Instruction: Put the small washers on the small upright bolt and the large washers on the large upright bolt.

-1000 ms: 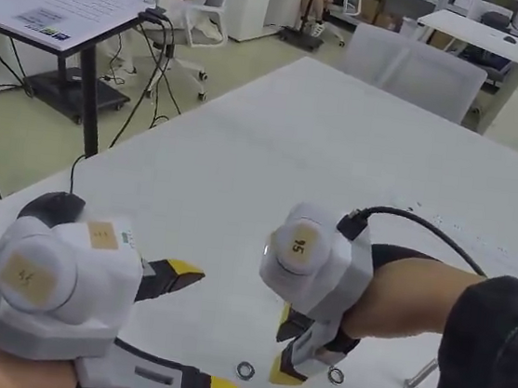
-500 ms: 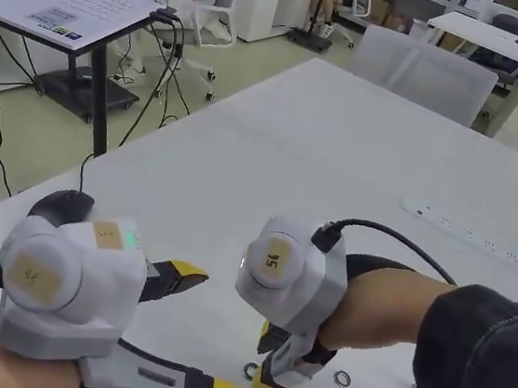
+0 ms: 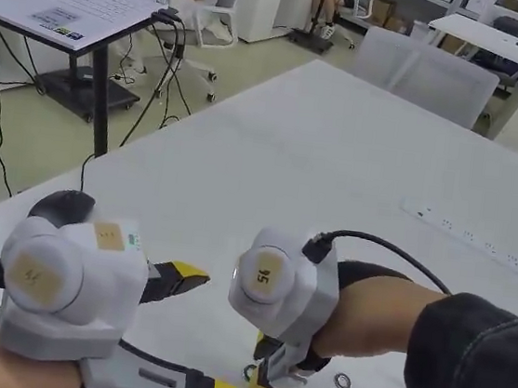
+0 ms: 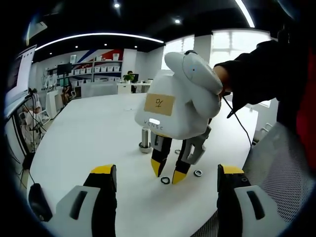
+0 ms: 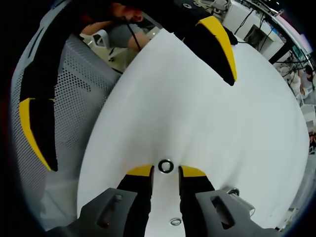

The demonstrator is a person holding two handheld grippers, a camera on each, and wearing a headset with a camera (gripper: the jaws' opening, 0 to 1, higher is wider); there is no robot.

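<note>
Two washers, one upright bolt, one white table

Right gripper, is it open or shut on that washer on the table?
Open. The right gripper's yellow tips stand apart on either side of the washer, which lies flat on the table, not pinched.

The right tongs have reached a washer.

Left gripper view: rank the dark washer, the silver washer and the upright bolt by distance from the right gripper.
1. dark washer, on the table between the right gripper tips.
2. silver washer, just right of it in view.
3. upright bolt, behind, left in view.
</note>
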